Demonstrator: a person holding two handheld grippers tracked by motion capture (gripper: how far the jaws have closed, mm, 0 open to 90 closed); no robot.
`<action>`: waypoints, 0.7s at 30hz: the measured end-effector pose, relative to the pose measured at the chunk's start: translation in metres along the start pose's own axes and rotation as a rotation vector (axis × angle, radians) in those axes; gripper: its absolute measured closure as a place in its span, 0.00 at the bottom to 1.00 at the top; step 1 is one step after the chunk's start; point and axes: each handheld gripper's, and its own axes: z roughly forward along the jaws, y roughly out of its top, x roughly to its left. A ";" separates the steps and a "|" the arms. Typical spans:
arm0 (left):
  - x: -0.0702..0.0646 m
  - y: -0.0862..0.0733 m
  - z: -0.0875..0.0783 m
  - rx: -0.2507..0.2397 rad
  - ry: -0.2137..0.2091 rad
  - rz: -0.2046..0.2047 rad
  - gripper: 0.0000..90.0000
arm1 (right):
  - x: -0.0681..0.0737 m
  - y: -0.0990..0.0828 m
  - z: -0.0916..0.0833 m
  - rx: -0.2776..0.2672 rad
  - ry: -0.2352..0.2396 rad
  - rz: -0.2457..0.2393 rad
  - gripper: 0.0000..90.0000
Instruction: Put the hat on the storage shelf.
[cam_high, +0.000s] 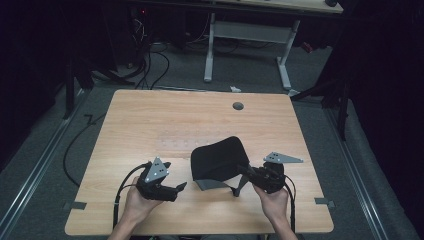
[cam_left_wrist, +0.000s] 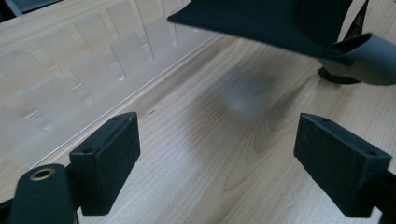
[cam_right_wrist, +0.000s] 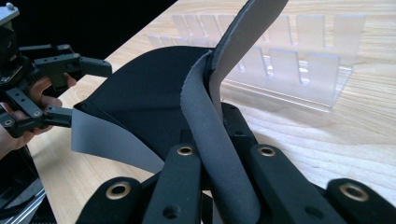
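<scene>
Right gripper (cam_high: 248, 172) is clamped on a soft, floppy black-and-grey neoprene sheet (cam_high: 218, 159); left gripper (cam_high: 181, 188), jaws apart beside the sheet, is best closed on its free grey edge.

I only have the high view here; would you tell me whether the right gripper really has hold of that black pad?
Observer: Yes. In the right gripper view, the right gripper is shut on a folded edge of the black pad, with the grey underside pinched between its jaws.
Operator: Thank you. And is the left gripper ready to take the other side?
Observer: The left gripper has its jaws wide apart with nothing between them; the pad's edge hangs above and beyond them, not touching.
Operator: Is anything else on the table near the pad?
Observer: A clear plastic rack with upright slots stands on the table behind the pad.
</scene>
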 end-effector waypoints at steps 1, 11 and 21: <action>-0.001 0.000 0.001 0.001 -0.001 0.004 0.17 | 0.001 0.000 0.001 0.002 0.003 -0.003 0.96; -0.005 -0.002 0.002 -0.005 -0.014 0.032 0.17 | 0.010 0.006 0.010 0.034 0.034 -0.015 0.96; -0.005 -0.001 0.001 -0.020 -0.012 0.042 0.17 | 0.016 0.009 0.023 0.108 0.040 -0.029 0.96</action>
